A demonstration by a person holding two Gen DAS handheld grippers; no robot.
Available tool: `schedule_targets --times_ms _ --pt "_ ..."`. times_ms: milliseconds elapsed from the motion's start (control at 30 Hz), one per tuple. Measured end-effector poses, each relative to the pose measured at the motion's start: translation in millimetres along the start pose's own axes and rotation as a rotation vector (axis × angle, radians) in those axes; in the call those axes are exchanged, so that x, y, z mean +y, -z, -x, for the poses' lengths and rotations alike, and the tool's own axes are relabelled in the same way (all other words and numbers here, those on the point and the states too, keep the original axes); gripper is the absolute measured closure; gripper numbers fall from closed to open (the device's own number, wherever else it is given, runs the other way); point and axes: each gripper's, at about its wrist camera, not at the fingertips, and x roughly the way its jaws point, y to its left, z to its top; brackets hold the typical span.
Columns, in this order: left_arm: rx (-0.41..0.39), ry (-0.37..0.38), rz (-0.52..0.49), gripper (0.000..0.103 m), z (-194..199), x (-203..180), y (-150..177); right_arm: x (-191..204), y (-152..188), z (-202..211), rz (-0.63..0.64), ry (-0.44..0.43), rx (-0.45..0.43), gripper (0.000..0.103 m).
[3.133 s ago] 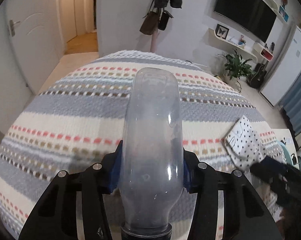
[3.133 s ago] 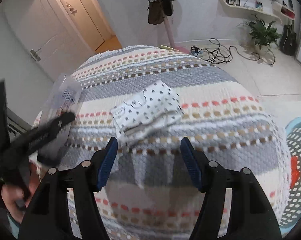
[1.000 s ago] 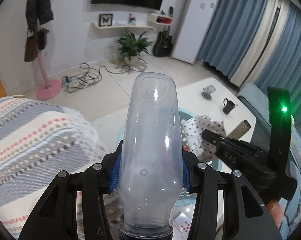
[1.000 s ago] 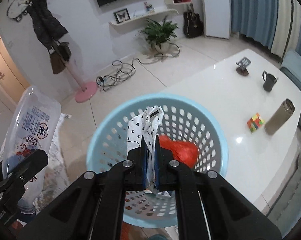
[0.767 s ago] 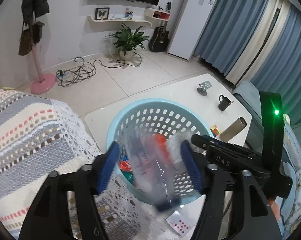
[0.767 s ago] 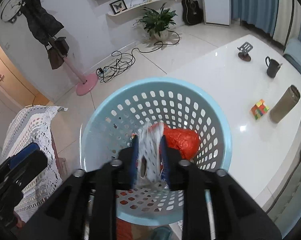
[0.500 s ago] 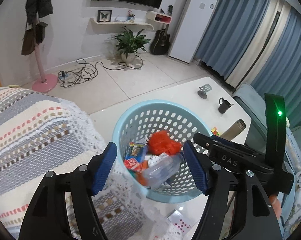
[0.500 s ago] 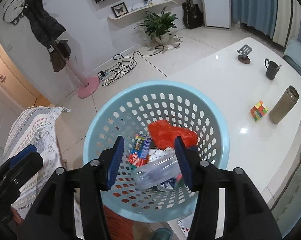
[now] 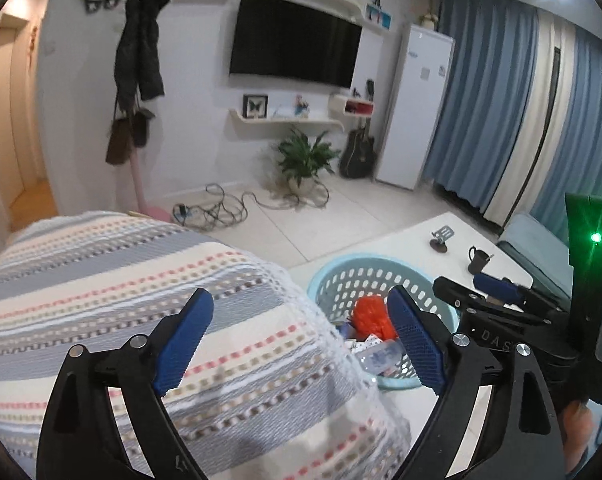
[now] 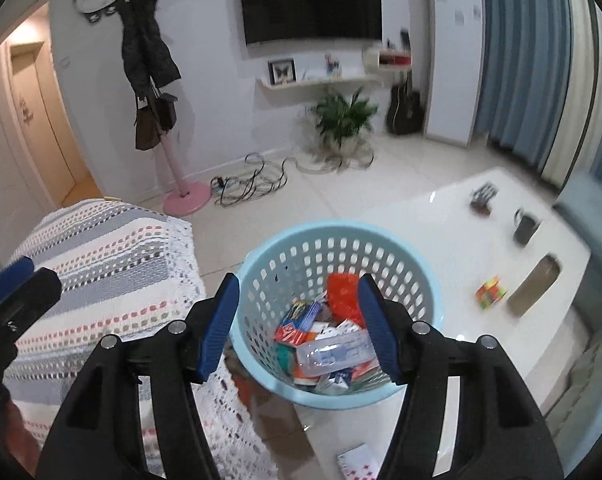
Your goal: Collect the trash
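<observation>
Jaws of your left gripper [image 9: 301, 340] and right gripper [image 10: 297, 320] gape empty; basket [image 10: 429, 276] sits between blanket edge [image 10: 189, 264] and white table [image 10: 441, 216].

Left gripper [image 9: 299, 340] and right gripper [image 10: 297, 324]: matte black angular frames, silver screw heads at the joints, blue textured pads [image 9: 415, 342] on both fingers. The right unit bears white lettering, apparently "DAS", and a green indicator light.

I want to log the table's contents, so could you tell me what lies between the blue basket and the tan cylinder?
In the right wrist view, a multicoloured puzzle cube sits on the white table between the blue basket and the tan cylinder.
</observation>
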Motion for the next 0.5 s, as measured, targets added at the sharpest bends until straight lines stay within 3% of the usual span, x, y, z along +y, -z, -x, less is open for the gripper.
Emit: schedule_targets --times_ms 233,500 --pt "-0.125 -0.160 -0.074 0.011 35.7 5.8 22.9 20.7 15.4 47.1 0.005 0.068 -0.176 0.044" --pt "-0.204 -0.212 -0.055 0.008 46.4 19.1 31.6 25.0 18.6 72.4 -0.008 0.056 -0.270 0.042"
